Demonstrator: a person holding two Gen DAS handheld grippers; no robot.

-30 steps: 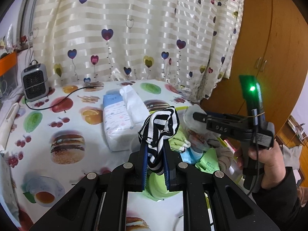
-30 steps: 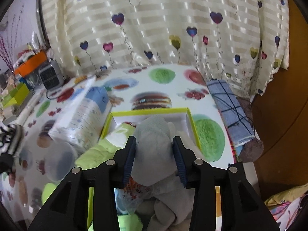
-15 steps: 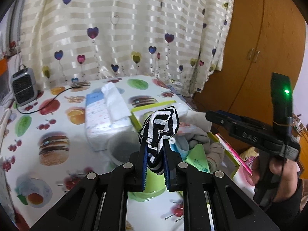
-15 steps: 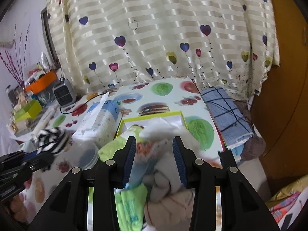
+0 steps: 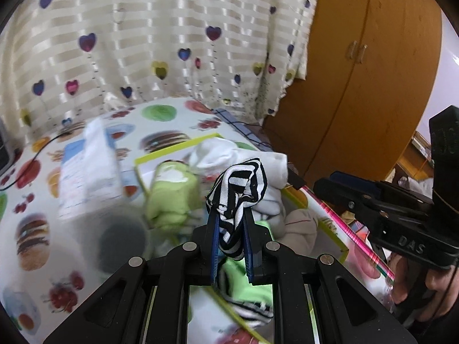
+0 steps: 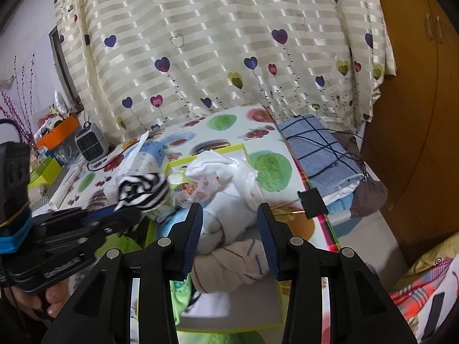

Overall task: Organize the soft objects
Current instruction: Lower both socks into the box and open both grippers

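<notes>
Now | left claw [image 5: 231, 246] pinches striped sock [image 5: 238, 192] (black-white, bunched) | right claw [image 6: 229, 229] agape, empty

the left gripper [image 5: 231, 238] points forward and down, its blue pads pressed together on a striped cloth [image 5: 239, 189] that bunches above the tips. the right gripper [image 6: 229, 229] also tilts downward, its jaws standing apart with nothing pinched between them. a hand [image 5: 430, 283] wraps the right gripper's handle; another hand [image 6: 37, 301] grips the left one's handle
</notes>
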